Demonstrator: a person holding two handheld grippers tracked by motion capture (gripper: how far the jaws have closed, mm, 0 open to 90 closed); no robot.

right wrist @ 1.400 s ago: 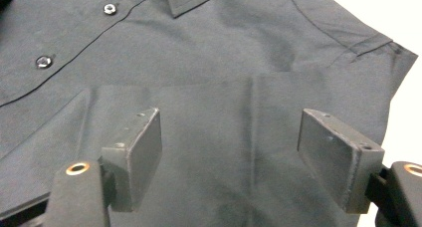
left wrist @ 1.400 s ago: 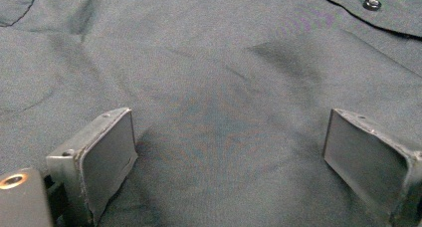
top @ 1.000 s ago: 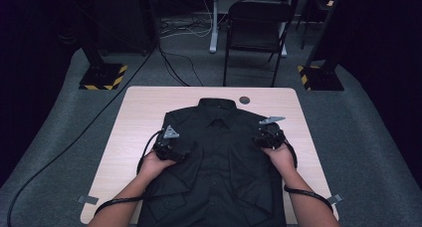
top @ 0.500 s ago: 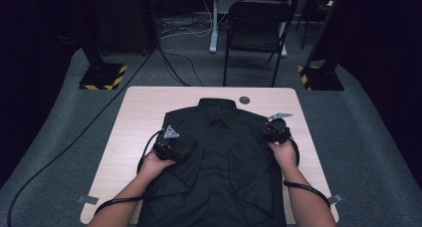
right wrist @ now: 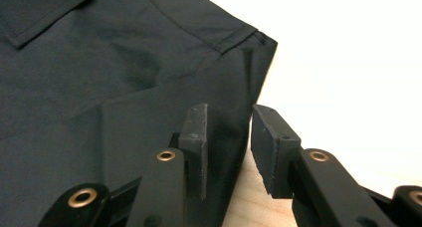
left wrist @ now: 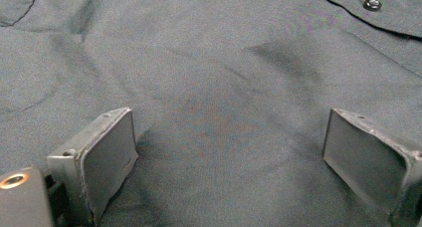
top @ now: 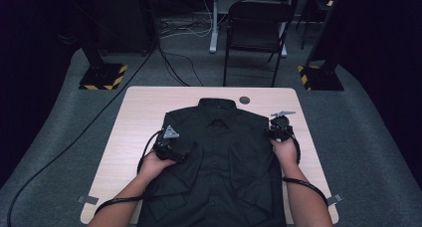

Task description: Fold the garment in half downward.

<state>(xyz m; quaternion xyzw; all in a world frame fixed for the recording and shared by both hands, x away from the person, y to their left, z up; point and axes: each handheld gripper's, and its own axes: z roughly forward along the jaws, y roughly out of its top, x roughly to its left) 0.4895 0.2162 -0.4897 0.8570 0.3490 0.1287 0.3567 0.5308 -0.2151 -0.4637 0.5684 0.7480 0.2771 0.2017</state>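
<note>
Right gripper view: shirt edge sits between closing, not yet clenched right gripper.

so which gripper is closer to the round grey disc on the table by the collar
Right. The right gripper sits at the shirt's shoulder edge, just below the disc; the left gripper rests across the shirt, farther off.
</note>
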